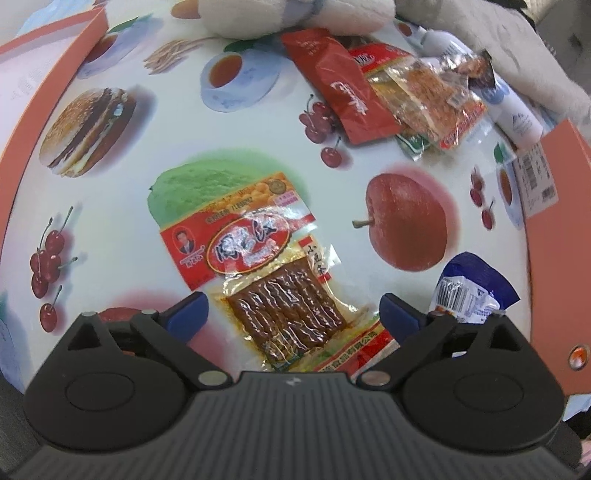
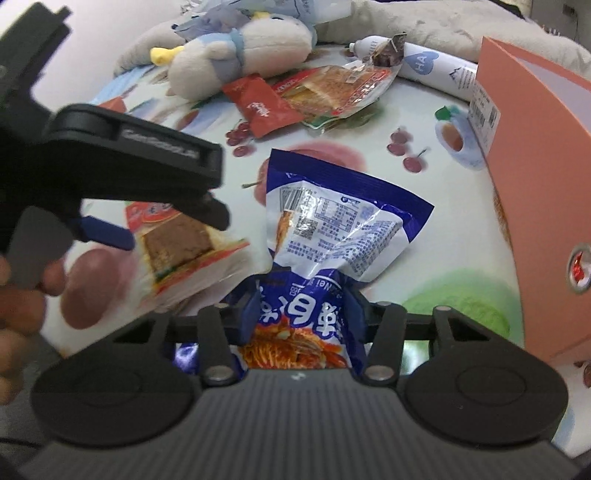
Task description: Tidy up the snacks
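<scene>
In the left wrist view, the left gripper [image 1: 291,314] stands wide apart and empty over a red snack packet [image 1: 258,266] that lies flat on the desk [image 1: 122,229]; other snacks wait in a pile [image 1: 388,99] at the far side, near a soft toy [image 1: 280,18]. In the right wrist view, the right gripper [image 2: 303,314] has its fingers [image 2: 251,314] against both sides of a blue snack bag [image 2: 332,229], and the bag crumples there, so I judge it clamped. An orange box [image 2: 535,166] stands at the right. The step in hand seems to be picking up; next, the bag should probably go to the box, while the left gripper must lower and close.
</scene>
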### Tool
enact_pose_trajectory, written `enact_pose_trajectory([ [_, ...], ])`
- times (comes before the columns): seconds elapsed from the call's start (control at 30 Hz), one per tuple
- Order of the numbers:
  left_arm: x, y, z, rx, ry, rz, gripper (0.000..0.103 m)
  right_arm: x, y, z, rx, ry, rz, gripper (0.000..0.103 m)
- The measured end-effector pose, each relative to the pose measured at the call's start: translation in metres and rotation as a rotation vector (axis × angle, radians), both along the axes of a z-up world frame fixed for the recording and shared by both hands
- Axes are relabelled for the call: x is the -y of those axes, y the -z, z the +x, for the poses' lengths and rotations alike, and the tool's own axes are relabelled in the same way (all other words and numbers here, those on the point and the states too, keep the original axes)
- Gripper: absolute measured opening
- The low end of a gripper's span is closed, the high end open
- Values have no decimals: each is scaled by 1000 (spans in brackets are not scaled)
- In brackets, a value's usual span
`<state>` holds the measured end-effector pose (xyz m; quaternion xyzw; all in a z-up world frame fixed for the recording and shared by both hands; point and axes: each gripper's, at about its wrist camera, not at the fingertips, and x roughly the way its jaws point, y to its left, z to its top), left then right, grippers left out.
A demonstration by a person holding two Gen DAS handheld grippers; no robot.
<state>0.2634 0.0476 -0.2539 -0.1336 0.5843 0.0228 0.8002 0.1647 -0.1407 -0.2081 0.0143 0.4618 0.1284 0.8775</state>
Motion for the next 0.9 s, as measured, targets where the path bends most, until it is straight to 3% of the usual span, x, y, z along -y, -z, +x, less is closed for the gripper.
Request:
enact_pose_trajectory([
  [0.3, 32, 8, -1, 8, 54, 196, 103, 23, -3, -16, -7, 87, -28, 49],
  [0.37, 33, 8, -4, 22, 56, 206, 102, 27, -3, -18, -4, 91, -45, 49],
  [0.53, 32, 0, -11, 52, 72, 210, 76, 32, -2, -18, -1, 96, -51, 49],
  [0.63, 30, -2, -15, 73, 83, 207, 70, 32, -3, -17, -2, 98, -51, 49],
  [0.9, 26, -7, -23, 112, 101, 192, 67, 33, -4, -18, -4, 102, -63, 49],
])
